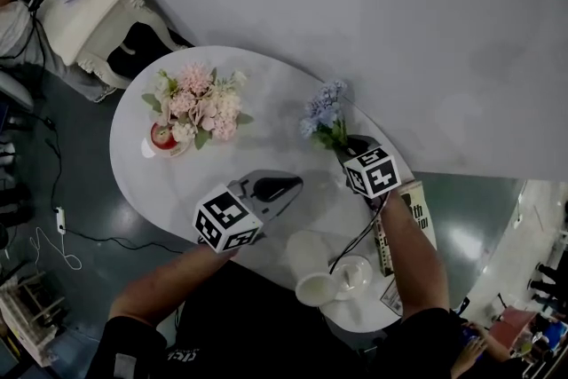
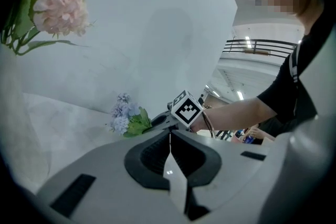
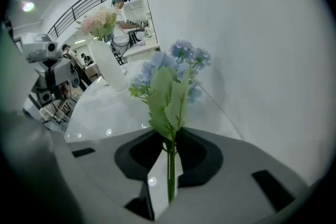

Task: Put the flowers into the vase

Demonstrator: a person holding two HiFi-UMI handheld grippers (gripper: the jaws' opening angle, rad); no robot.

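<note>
— White oval table underneath. Pinching a thin green stem in the right gripper, blue flowers upright above. Left gripper pressed together, empty, idle mid-table.

— Lift high, carry left to the vase, well apart at the table's far end. Mind the pink flowers already in there; probably best easing the stem down beside them before loosening.

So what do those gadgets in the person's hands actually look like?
The left gripper and right gripper are smooth light grey shells narrowing to black-lined jaws. Each carries a white cube with black square markers. A thin dark cable hangs by the right wrist. The person wears a black short-sleeved top.
</note>
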